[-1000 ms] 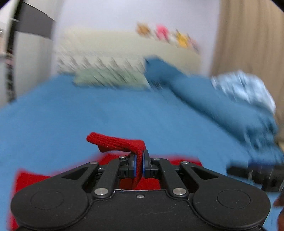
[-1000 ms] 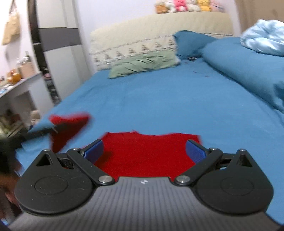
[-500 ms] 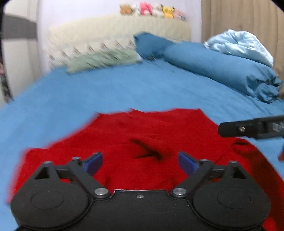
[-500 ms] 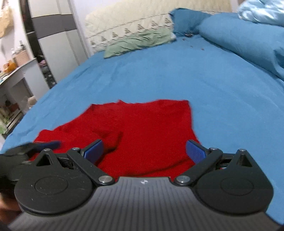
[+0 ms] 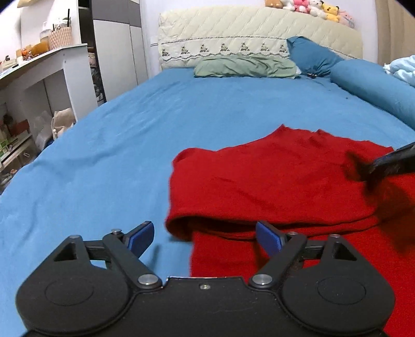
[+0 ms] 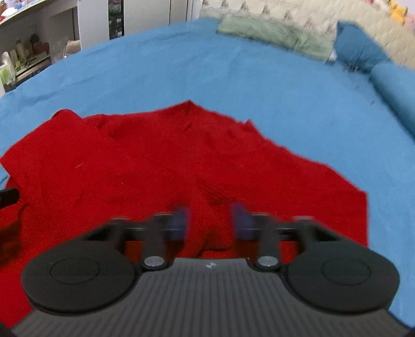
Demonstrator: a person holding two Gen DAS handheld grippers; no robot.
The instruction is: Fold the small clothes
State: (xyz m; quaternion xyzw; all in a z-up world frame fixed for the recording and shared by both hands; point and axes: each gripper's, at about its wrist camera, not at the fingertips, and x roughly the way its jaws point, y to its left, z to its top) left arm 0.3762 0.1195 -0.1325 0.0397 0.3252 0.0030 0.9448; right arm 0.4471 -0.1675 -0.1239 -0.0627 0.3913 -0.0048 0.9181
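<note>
Left gripper (image 5: 205, 237) gapes empty at the red garment's (image 5: 272, 181) folded edge; right gripper (image 6: 210, 224), blurred, half-open over its middle.

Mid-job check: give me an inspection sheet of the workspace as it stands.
Surface: bed with blue sheet, lightly wrinkled.
Job's things: red garment lying on the sheet, its left side folded over.
Clutter: green pillow, blue pillows, plush toys on the headboard.
Grippers: left gripper open, empty, at the garment's left edge; right gripper blurred, jaws apart over the garment.
Cables: nothing seen.
Surroundings: white shelf and wardrobe left of the bed.
</note>
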